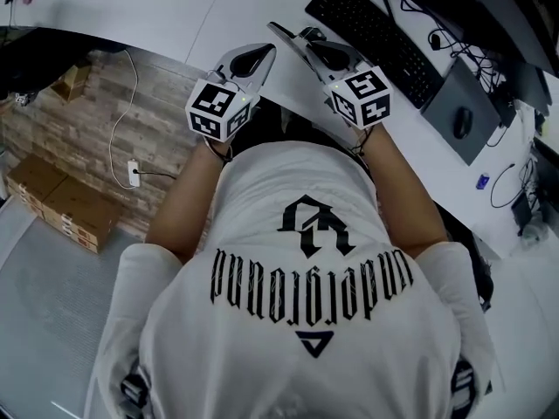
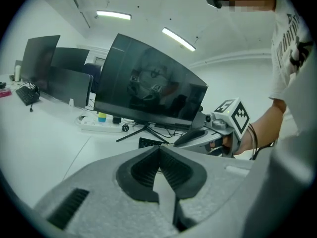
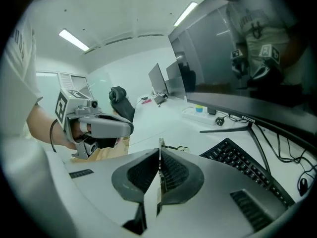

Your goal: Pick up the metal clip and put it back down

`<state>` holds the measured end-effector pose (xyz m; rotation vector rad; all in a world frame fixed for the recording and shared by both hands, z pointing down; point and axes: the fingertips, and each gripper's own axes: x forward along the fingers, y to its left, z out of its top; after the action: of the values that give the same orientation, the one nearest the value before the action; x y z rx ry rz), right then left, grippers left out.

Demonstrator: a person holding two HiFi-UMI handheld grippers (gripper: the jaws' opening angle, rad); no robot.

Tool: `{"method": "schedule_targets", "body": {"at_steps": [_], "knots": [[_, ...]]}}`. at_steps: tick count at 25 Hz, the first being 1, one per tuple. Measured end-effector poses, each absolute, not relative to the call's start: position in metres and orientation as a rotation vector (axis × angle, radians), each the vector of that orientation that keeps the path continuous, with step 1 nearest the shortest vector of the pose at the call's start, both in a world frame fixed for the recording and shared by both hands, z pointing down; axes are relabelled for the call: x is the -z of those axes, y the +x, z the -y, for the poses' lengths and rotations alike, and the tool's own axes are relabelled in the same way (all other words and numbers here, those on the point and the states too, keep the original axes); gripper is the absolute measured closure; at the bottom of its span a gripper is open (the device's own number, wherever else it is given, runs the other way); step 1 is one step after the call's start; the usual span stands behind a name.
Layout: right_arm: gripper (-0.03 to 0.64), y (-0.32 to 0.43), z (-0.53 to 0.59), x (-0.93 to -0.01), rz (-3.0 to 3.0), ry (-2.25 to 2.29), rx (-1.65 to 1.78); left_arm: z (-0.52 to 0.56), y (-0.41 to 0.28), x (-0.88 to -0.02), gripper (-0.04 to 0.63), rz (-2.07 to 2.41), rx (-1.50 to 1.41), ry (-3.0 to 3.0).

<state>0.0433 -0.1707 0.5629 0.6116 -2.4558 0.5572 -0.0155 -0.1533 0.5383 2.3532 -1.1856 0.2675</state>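
Jaws of the right gripper (image 3: 159, 152) are closed on the metal clip (image 3: 159, 144), a thin bright strip seen edge-on between the ribbed pads, its upper end poking just past the tips. The clip rides in that grip above the near part of the desk, with nothing else touching it. The left gripper (image 2: 159, 150) has its jaws pressed together at the tips with nothing between them. Both tools are held side by side, close but apart, in front of the person's chest and pointing out over the white desk (image 1: 262, 7). The head view looks down on the white T-shirt (image 1: 297, 321) with black lettering, and both bare forearms reach forward from it. A wide dark monitor (image 2: 148, 83) stands on thin legs toward the back of the desk, with more dark screens further along. A black keyboard (image 1: 376, 37) lies at an angle on the desk, to the right of the right gripper. Beyond it sits a dark mouse pad (image 1: 467, 85) with a black mouse (image 1: 463, 122) on it. On the floor to the left lie flat cardboard boxes (image 1: 61, 203). A white power strip (image 2: 99, 123) lies near the monitor's foot.
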Motion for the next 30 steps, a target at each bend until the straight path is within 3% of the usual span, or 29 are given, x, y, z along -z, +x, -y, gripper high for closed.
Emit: {"method": "schedule_targets", "body": {"at_steps": [19,30], "knots": [[0.595,0.121,0.119,-0.396,2.727,0.672,-0.411,0.09,0.038,-0.413,0.583,1.311,-0.212,2.507],[0.595,0.145,0.093,-0.357,2.81,0.624,-0.298,0.058,0.056,-0.376,0.583,1.383,-0.173,2.51]]}}
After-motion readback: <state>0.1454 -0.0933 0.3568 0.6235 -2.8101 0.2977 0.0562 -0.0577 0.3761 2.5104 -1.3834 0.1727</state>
